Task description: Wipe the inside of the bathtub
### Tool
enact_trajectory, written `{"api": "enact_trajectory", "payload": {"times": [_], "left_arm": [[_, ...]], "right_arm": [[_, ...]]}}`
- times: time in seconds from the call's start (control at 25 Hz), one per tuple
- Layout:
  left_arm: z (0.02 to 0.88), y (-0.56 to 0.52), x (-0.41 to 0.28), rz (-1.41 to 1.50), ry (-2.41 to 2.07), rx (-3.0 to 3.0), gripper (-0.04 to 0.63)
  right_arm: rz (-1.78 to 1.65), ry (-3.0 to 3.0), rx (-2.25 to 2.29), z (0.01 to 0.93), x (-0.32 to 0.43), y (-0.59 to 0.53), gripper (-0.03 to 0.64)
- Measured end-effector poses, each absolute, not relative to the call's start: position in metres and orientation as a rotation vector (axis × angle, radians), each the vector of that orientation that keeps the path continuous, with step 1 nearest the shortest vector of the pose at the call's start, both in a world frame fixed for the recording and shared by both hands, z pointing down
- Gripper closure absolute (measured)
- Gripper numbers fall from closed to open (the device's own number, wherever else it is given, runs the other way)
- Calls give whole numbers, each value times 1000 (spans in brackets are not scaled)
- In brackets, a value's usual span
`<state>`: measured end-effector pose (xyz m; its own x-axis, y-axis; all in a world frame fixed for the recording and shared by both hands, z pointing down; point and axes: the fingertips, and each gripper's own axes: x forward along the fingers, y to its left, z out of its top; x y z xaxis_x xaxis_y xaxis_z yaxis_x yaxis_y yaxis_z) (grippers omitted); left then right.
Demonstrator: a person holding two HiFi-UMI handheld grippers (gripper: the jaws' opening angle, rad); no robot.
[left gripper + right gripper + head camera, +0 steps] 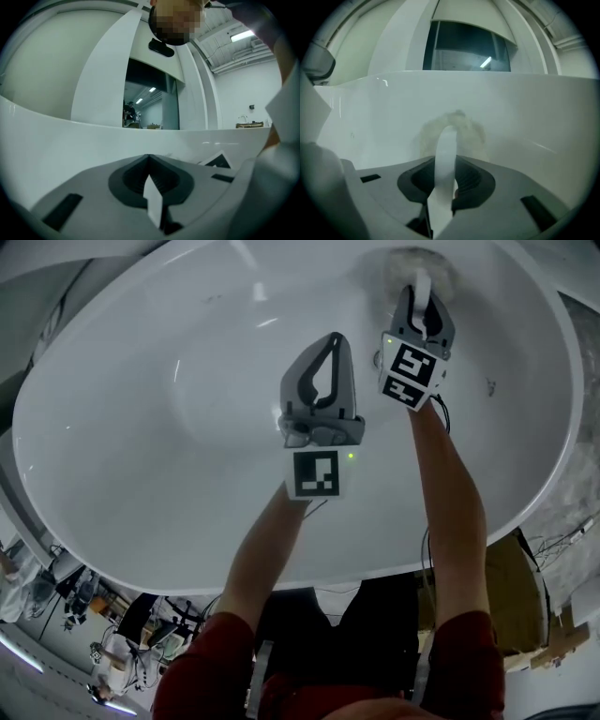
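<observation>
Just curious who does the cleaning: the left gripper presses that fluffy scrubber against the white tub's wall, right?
Not the left: the right gripper presses the fluffy scrubber against the white tub's wall, as the right gripper view shows. The left gripper is shut and empty.

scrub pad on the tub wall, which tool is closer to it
Right. The right tool grips the white handle, with the scrub pad just past its tips. The left tool hangs over the middle of the bathtub, apart from the pad.
</observation>
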<state>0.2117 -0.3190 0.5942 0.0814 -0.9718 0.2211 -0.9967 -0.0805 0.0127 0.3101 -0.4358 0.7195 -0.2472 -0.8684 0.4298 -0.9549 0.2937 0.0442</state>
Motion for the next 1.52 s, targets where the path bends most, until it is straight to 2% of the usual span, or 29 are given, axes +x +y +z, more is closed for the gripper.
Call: {"api": "enact_trajectory", "payload": {"times": [0.4, 0.64, 1.12, 1.52], "left_arm": [[607, -297, 173, 231, -2053, 2124, 580], [615, -278, 122, 253, -2082, 2080, 580], [605, -233, 8, 191, -2196, 1944, 580], [591, -173, -102, 171, -2286, 1836, 580]], "right_arm": [[304, -2153, 1713, 727, 296, -435, 528], [310, -2121, 1745, 728, 262, -429, 528], [303, -2201, 1638, 716, 142, -390, 528], [221, -2288, 1472, 707, 7, -340, 528]]}}
